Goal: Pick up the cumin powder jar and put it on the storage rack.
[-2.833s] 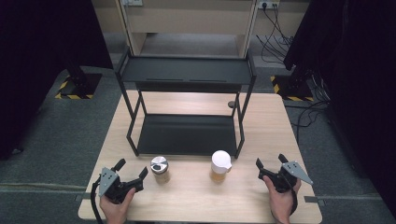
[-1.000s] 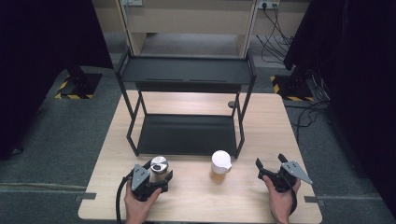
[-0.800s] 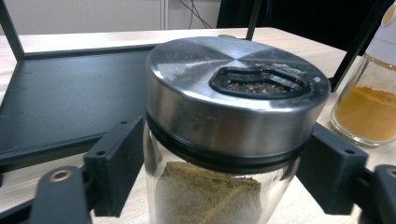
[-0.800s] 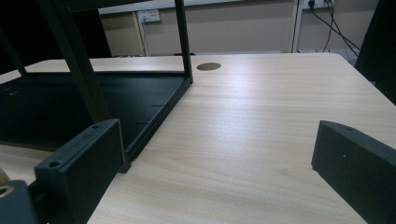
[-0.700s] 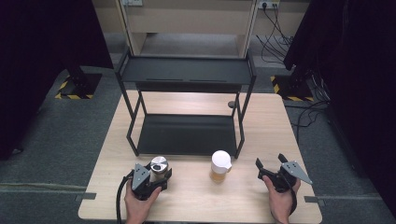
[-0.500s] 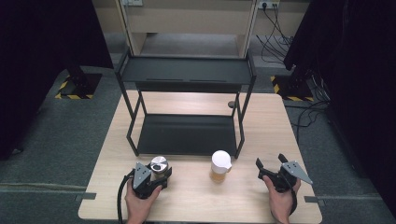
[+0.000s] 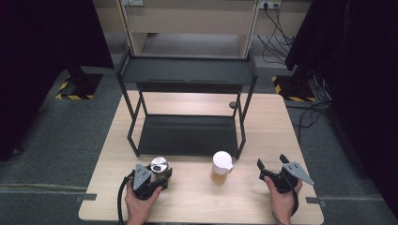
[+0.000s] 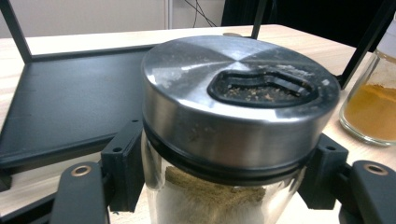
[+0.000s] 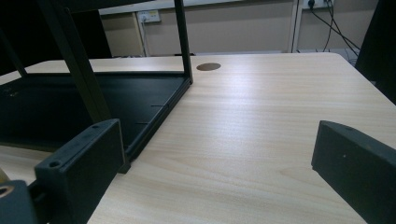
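On the wooden table (image 7: 197, 201), the left gripper (image 7: 157, 176) sits at about seven o'clock from the table's middle, its jaws having just closed onto a glass spice jar (image 7: 159, 168) with a brushed steel lid; in the left gripper view both black pads press the glass just under the lid (image 8: 236, 100), and brownish ground spice shows inside and in the lid's slot. The spice jar stands upright just in front of the black two-tier rack (image 7: 187, 136), near the front left leg of the rack. At three o'clock from that jar, near but apart from it, stands a second jar with a white cap (image 7: 221, 166) holding orange-yellow powder; its glass side appears at the right edge of the left gripper view (image 8: 371, 105). The right gripper (image 7: 272, 169) rests at about five o'clock on the table, well apart from the white-capped jar, its jaws spread wide with nothing between them but bare tabletop (image 9: 243, 154). A round dark grommet (image 9: 208, 66) lies at twelve o'clock beyond it.
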The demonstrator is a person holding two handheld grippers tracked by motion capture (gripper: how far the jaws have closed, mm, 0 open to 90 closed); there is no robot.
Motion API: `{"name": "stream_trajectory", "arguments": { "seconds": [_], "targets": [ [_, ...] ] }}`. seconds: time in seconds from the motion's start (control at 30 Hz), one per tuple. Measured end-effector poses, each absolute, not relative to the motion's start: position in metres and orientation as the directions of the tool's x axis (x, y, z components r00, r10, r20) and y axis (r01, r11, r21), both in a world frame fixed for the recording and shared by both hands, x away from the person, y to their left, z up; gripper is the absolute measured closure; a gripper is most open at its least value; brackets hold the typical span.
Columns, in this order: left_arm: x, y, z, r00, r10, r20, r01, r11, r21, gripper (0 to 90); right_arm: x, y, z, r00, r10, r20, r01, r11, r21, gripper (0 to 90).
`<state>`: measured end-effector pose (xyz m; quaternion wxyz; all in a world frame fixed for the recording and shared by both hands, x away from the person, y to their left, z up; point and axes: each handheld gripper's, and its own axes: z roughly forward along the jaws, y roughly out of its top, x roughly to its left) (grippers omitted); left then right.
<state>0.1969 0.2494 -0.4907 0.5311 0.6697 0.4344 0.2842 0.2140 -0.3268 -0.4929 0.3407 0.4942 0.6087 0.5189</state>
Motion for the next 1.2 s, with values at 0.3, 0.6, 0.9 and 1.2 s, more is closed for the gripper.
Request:
{"name": "stream_trajectory", "arguments": {
  "seconds": [0.3, 0.6, 0.9, 1.2],
  "targets": [
    [0.187, 0.25, -0.482, 0.451, 0.891, -0.051, 0.217, -0.054, 0.975, 30.1, 0.214, -0.326, -0.493, -0.278, 0.956, 0.097, 0.248, -0.026, 0.968, 2.6],
    [0.182, 0.251, -0.475, 0.445, 0.895, -0.045, 0.176, -0.038, 0.984, 30.2, 0.213, -0.326, -0.493, -0.276, 0.957, 0.095, 0.247, -0.026, 0.969, 2.7],
    [0.185, 0.249, -0.467, 0.443, 0.896, -0.036, 0.143, -0.031, 0.989, 30.2, 0.214, -0.326, -0.493, -0.275, 0.957, 0.095, 0.247, -0.025, 0.969, 2.8],
    [0.19, 0.245, -0.452, 0.445, 0.895, -0.025, 0.115, -0.03, 0.993, 30.3, 0.213, -0.325, -0.493, -0.275, 0.957, 0.094, 0.247, -0.024, 0.969, 2.9]
  ]
}}
